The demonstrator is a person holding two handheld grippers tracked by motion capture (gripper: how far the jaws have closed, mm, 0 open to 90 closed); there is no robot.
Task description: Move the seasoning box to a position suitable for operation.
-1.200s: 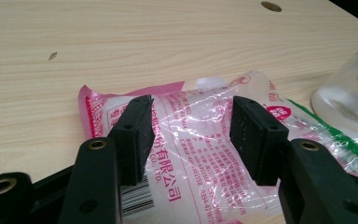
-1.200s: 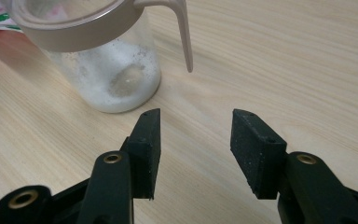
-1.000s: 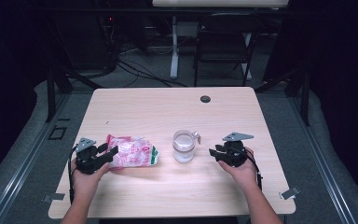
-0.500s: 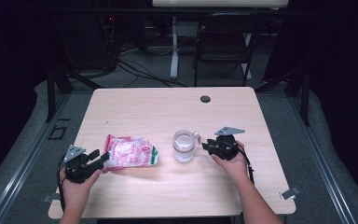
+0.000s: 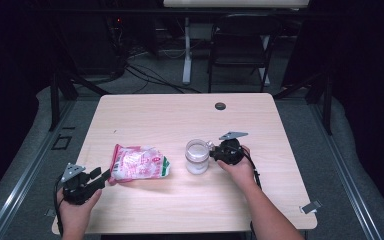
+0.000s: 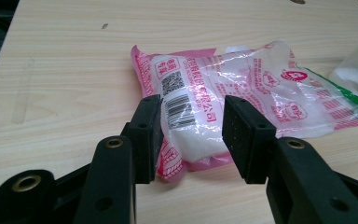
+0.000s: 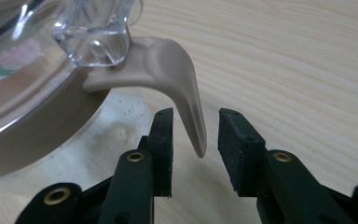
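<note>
the left claw (image 5: pixel 96 176) has backed toward the desk's (image 5: pixel 180 115) near edge, closing partway around the sugar bag's (image 5: pixel 139 163) corner without gripping. the right claw (image 5: pixel 215 152) has moved in, half open astride the glass jar's (image 5: pixel 197 156) beige lid tab (image 7: pixel 186 100), suggesting a hold-and-open is next.

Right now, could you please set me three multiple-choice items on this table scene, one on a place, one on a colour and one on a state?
1. Where does the bag lie relative to the jar in the high view?
A. To its left
B. To its right
C. Behind it

2. What colour is most of the print on the bag?
A. Blue
B. Pink
C. Yellow

3. How does the right gripper stand at the jar's beige latch lever?
A. Pads clamped on the lever
B. Far from the lever
C. Jaws apart, lever tip between them

Answers: 1 A, the bag lies left of the jar on the table. 2 B, pink lettering and edges in the left gripper view. 3 C, gaps show on both sides of the tip.
</note>
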